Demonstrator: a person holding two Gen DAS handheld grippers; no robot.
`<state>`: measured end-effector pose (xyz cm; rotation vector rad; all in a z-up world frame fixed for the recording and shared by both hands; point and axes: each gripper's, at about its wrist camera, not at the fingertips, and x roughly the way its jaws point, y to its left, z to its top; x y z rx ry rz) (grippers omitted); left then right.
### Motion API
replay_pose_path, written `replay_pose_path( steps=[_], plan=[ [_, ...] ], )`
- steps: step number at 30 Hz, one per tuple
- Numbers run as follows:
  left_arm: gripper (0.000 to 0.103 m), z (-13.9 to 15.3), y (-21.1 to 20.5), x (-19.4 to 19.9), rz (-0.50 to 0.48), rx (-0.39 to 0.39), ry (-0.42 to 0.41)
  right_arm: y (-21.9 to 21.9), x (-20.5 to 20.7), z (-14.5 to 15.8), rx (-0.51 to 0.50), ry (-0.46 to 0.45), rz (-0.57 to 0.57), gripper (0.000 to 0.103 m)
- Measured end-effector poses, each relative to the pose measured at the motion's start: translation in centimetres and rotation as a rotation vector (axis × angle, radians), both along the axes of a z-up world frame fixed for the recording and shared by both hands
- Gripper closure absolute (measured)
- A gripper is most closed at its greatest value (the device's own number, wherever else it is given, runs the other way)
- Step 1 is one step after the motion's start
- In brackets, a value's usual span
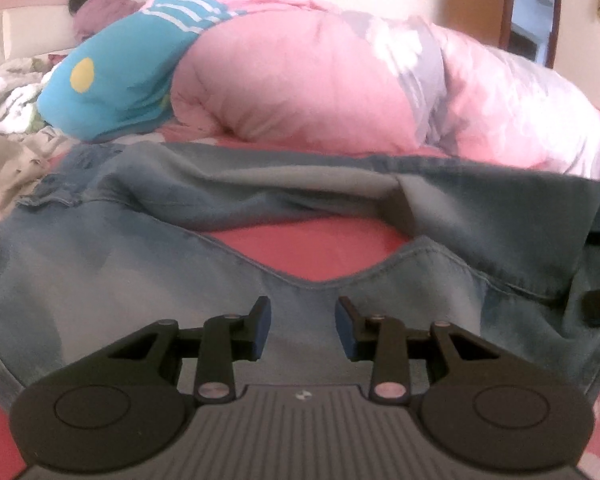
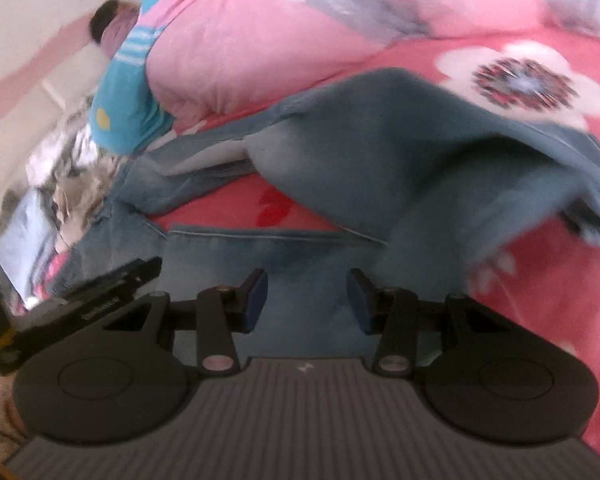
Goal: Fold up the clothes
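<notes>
Lay just beyond and under both sets of fingertips: 1 pair of faded blue jeans, legs parted on the pink sheet. Hovered tilted down, 2 grippers, left gripper and right gripper, partly spread, gripping nothing. Farther off, 1 pink quilt.

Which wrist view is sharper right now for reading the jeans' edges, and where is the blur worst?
Left wrist view: fairly sharp, the jeans seam readable over the red sheet, left gripper crisp. Right wrist view: motion-smeared, worst on the jeans fold at right and the flower print; right gripper stays clearer. Both bend strongly at the edges.
</notes>
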<state>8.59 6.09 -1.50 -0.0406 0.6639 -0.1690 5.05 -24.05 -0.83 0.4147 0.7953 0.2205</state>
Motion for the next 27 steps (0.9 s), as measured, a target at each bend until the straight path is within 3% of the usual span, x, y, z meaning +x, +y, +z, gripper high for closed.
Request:
replay_pose_path(
  steps=[5, 11, 17, 22, 23, 25, 27],
  plan=[
    [0.066, -0.2, -2.0, 0.8, -0.015, 0.018, -0.011, -3.9, -3.1, 1.0, 0.009, -0.045, -0.081, 0.057],
    [0.066, -0.7, -3.7, 1.4, -0.050, 0.039, -0.009, -6.3, -4.9, 2.1, -0.078, -0.116, -0.157, 0.052],
    [0.066, -0.4, -3.6, 1.7, -0.050, 0.020, -0.010, -8.2, -4.3, 1.1, 0.017, -0.103, -0.254, 0.042],
    [0.066, 0.2, -4.0, 1.6, -0.050, 0.015, -0.039, -10.0, -2.6, -0.8, 0.122, -0.089, -0.331, 0.042],
    [0.066, 0.3, -4.2, 1.6, -0.053, 0.016, -0.045, -10.4, -2.3, -1.0, 0.147, -0.101, -0.334, 0.059],
    [0.066, 0.4, -4.4, 1.7, -0.058, 0.016, -0.055, -10.9, -1.8, -1.0, 0.190, -0.135, -0.310, 0.101],
    [0.066, 0.6, -4.6, 2.0, -0.065, 0.014, -0.059, -10.9, -2.1, -0.3, 0.208, -0.137, -0.331, 0.101]
  ],
)
